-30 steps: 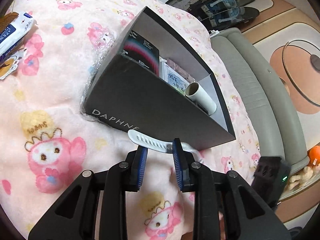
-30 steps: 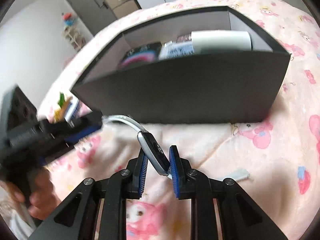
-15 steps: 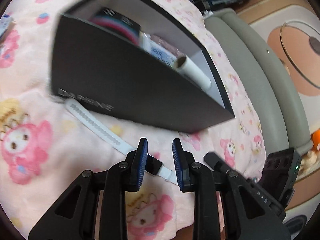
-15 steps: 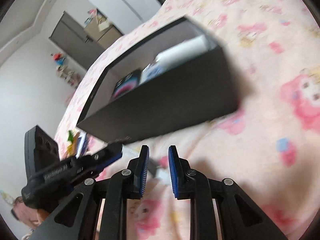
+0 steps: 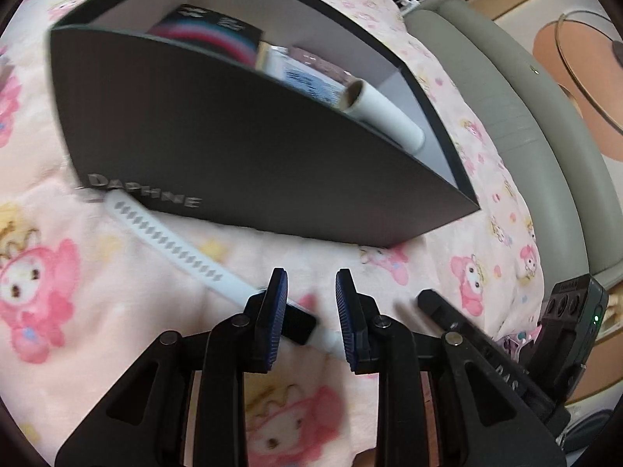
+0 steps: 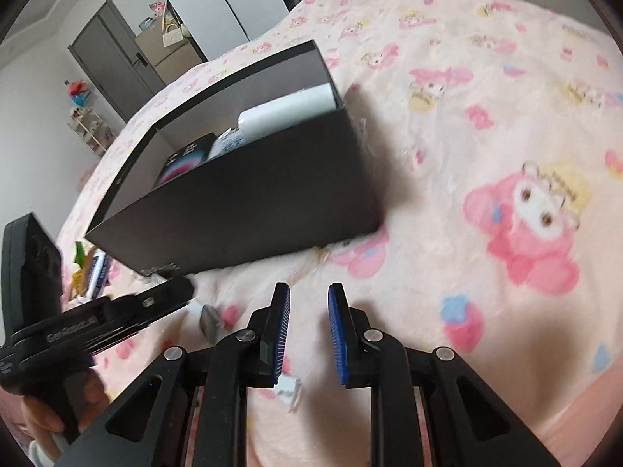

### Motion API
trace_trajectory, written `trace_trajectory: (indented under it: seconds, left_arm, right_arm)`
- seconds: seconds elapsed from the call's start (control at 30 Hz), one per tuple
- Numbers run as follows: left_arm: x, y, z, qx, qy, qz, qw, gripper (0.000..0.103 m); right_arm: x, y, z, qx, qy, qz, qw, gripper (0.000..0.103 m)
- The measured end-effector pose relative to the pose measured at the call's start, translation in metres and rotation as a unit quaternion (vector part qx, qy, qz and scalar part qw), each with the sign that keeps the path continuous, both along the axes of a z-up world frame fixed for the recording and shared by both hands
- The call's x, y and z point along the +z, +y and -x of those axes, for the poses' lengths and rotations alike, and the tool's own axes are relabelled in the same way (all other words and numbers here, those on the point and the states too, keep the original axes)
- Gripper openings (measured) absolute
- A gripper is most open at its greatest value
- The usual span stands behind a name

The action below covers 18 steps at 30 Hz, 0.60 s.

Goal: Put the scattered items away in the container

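A white-strapped smartwatch [image 5: 175, 249] lies flat on the pink blanket in front of the black DAPHNE box [image 5: 253, 163]. My left gripper [image 5: 311, 303] hovers over the watch's dark body [image 5: 300, 325], which sits between the jaws beside the left pad; the pads stand apart and do not press it. In the right wrist view the watch body [image 6: 208, 321] shows just under the left gripper [image 6: 175, 292]. My right gripper [image 6: 309, 319] is open to the right of the watch, with only blanket between its fingers. Its tip [image 5: 432, 299] shows in the left wrist view.
The box [image 6: 253, 202] holds a white roll [image 5: 381, 113], a blue-and-white packet [image 5: 307, 78] and a dark striped carton [image 5: 218, 35]. A few small items [image 6: 91, 268] lie left of the box. A grey padded edge [image 5: 525, 116] borders the blanket. A hand [image 6: 39, 408] grips the left tool.
The watch stood between the right gripper's fingers with its strap arched; now it lies flat. The right gripper has moved off to the right, and the left gripper now stands over the watch body.
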<state>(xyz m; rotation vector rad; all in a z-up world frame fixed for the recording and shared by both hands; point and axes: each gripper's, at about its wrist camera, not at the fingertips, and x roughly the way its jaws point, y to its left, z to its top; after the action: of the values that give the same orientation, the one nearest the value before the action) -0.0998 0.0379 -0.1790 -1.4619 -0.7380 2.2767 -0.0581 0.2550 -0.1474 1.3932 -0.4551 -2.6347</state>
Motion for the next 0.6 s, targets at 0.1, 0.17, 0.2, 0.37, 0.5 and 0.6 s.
trace_trajectory:
  seconds: [0.1, 0.17, 0.2, 0.37, 0.5, 0.6]
  left_arm:
    - [-0.01, -0.013, -0.002, 0.016, -0.015, 0.0, 0.9998, 0.024]
    - [-0.019, -0.018, -0.002, 0.024, -0.03, -0.007, 0.9992, 0.024]
    - [-0.022, -0.019, -0.002, 0.028, -0.036, -0.011, 0.9989, 0.024]
    - [-0.034, -0.028, -0.002, 0.049, -0.054, -0.025, 0.997, 0.035]
    - [-0.045, -0.033, 0.006, 0.063, -0.062, -0.041, 0.9952, 0.036]
    - [-0.049, -0.031, 0.012, 0.067, -0.051, -0.037, 0.9958, 0.022]
  right_arm:
    - [-0.001, 0.0, 0.004, -0.001, 0.0, -0.015, 1.0, 0.017]
    - [-0.004, -0.002, 0.006, 0.005, -0.004, -0.011, 1.0, 0.017]
    - [-0.007, -0.004, 0.007, 0.012, -0.008, -0.008, 1.0, 0.017]
    - [-0.018, -0.022, 0.008, 0.062, -0.03, 0.02, 0.997, 0.017]
    - [-0.022, -0.037, 0.004, 0.101, -0.051, 0.057, 0.992, 0.018]
    - [-0.031, -0.045, 0.001, 0.112, -0.073, 0.058, 0.989, 0.021]
